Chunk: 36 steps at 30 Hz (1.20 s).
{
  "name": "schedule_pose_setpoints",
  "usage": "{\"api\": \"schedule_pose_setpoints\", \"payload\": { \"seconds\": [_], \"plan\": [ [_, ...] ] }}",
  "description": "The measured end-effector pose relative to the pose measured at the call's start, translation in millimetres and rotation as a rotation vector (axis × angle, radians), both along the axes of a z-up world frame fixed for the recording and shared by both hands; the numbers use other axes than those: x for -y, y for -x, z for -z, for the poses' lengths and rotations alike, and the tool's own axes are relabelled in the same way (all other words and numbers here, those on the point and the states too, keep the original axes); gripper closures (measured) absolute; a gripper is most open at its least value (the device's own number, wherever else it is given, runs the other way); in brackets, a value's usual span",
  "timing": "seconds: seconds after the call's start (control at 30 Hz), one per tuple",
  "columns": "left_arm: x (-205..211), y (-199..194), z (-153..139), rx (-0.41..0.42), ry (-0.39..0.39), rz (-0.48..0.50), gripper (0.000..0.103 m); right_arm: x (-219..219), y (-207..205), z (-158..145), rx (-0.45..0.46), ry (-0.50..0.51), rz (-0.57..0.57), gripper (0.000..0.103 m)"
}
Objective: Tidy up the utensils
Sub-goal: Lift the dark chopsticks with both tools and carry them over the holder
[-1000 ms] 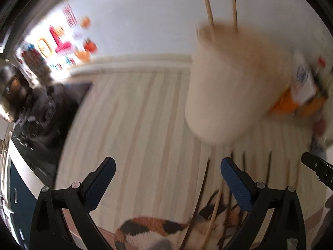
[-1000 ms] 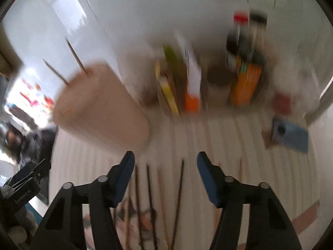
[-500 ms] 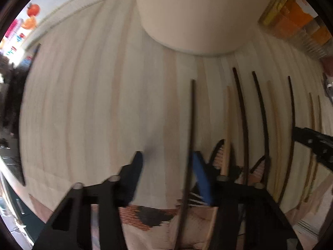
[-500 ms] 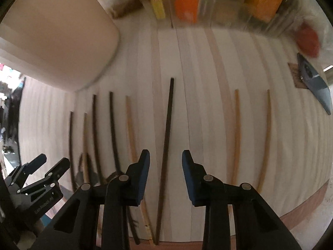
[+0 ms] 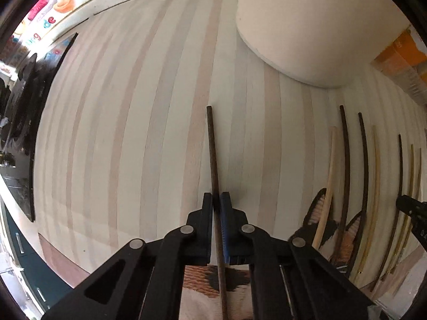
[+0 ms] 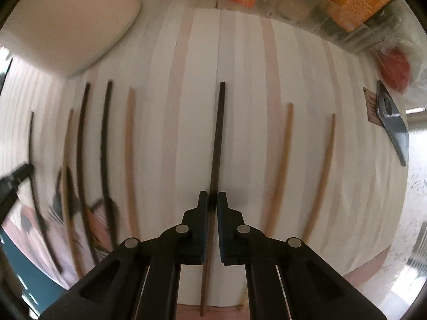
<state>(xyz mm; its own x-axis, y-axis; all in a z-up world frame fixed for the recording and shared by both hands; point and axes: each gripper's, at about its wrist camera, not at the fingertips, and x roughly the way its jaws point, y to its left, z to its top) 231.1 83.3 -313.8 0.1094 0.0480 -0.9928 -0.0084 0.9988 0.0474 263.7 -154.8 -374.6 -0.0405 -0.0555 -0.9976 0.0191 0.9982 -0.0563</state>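
Observation:
My left gripper is shut on a dark brown chopstick that lies along the pale striped wooden table. My right gripper is shut on another dark chopstick, also low at the tabletop. Several more chopsticks, dark and light, lie in a row beside them. A large cream holder cup stands at the back; it also shows in the right wrist view.
Orange boxes in a clear container stand at the back. A red object and a dark phone lie far right. A patterned cloth sits at the near edge. A black stovetop is left.
Both grippers dropped from a raised, open pose down to the table. Each closed its jaws on a dark chopstick.

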Motion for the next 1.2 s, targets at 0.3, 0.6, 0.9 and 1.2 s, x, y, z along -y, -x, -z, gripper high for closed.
{"api": "schedule_pose_setpoints", "payload": {
  "seconds": [0.3, 0.6, 0.9, 1.2],
  "plan": [
    [-3.3, -6.9, -0.1, -0.020, -0.021, 0.031, 0.099, -3.3, 0.9, 3.5, -0.013, 0.008, -0.009, 0.096],
    [-1.8, -3.9, 1.3, -0.020, -0.027, 0.036, 0.099, -5.1, -1.6, 3.7, -0.019, 0.016, -0.014, 0.095],
    [6.1, -4.9, 1.5, -0.004, -0.054, 0.064, 0.100, -7.4, 0.6, 2.1, 0.014, 0.037, -0.007, 0.096],
    [10.7, 15.6, -60.7, 0.106, 0.005, 0.088, 0.100, 12.8, 15.2, -31.1, 0.112, -0.087, 0.065, 0.097]
  ]
}}
